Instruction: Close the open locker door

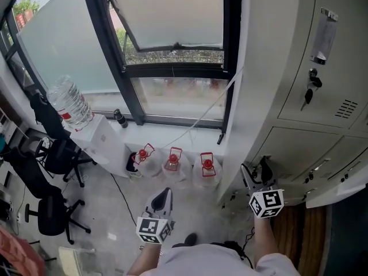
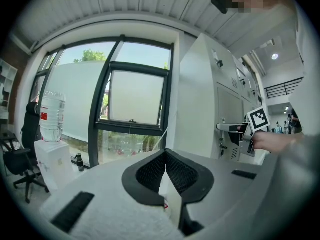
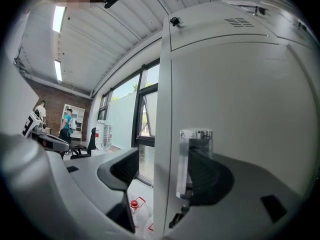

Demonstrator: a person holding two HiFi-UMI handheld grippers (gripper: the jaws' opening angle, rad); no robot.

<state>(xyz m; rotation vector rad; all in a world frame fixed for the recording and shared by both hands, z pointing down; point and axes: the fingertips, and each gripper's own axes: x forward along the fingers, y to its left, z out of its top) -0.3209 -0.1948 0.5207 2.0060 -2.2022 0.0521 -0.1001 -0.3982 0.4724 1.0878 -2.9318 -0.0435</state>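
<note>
Person's forearms (image 1: pixel 261 243) enter at the lower edge of the head view, each carrying a gripper topped by a marker cube (image 1: pixel 266 203). Left gripper (image 1: pixel 164 194): jaws pressed together with nothing between them, held in free air and pointing toward the window (image 1: pixel 172 22). Three clear water jugs (image 1: pixel 174 163) with red handles stand on the floor just ahead of it, and a water dispenser (image 1: pixel 98 137) bearing a large clear bottle stands farther to its left. Right gripper (image 1: pixel 257 170): jaws spread apart, straddling the upright white corner edge (image 3: pixel 161 134) of the locker bank (image 1: pixel 287 68). Its left jaw stands clear of that edge, with daylight in the gap; its right jaw lies in front of a locker face, just behind a clear label holder (image 3: pixel 193 159), and contact there cannot be judged. Open locker door (image 1: pixel 340 191): low, to the right of the right gripper and apart from it, standing out from the bank with a dark opening behind. Keys (image 1: pixel 309 92) hang in a lock above and ahead of the right gripper
</note>
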